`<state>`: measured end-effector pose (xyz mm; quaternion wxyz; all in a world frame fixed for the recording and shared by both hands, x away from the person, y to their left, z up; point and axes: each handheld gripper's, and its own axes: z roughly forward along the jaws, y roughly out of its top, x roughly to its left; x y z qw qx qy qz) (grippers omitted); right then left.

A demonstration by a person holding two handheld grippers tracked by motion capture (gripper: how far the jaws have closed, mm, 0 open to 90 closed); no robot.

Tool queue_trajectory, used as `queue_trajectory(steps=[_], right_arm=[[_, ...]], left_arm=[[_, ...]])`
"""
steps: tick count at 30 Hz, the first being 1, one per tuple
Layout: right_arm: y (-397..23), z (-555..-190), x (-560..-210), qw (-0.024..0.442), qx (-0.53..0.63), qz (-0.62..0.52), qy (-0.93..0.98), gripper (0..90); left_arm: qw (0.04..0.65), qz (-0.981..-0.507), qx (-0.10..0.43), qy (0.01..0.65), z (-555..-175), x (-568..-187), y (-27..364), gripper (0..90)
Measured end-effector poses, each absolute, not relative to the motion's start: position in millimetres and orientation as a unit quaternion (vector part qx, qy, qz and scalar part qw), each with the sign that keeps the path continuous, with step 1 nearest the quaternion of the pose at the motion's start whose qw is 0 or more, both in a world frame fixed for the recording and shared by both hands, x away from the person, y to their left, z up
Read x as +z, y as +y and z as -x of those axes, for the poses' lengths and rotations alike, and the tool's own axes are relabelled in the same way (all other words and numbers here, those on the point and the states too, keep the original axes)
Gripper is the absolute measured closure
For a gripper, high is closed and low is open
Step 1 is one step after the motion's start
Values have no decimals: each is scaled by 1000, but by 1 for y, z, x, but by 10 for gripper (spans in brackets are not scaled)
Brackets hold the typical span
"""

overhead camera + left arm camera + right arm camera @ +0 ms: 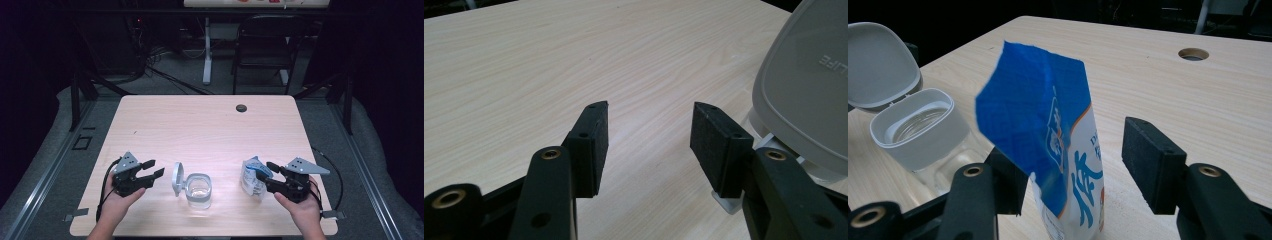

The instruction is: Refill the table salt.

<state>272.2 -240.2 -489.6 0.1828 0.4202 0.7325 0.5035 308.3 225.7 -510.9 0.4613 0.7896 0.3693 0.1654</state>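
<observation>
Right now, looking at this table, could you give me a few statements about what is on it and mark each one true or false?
1. The container's lid is flipped open. True.
2. The blue and white pouch lies inside the container. False: it stands on the table, between the right gripper's jaws.
3. The right gripper's jaws are clamped on the pouch. False: they stand apart, with a gap on one side.
4. The left gripper is open with nothing between its jaws. True.
5. The table has a round hole near its far edge. True.
</observation>
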Motion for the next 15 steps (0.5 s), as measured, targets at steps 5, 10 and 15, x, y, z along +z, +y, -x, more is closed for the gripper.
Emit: queue_trajectory(steps=[5, 10, 15], right_arm=[[-239, -273, -495, 177, 505, -424, 731, 458], [-239, -274, -500, 172, 499, -425, 735, 455], [-239, -276, -505, 164, 499, -429, 735, 453]], left_arm=[[461, -790, 165, 369, -308, -511, 226, 502], [461, -790, 166, 369, -309, -511, 226, 502], [460, -790, 165, 369, -309, -511, 226, 502]])
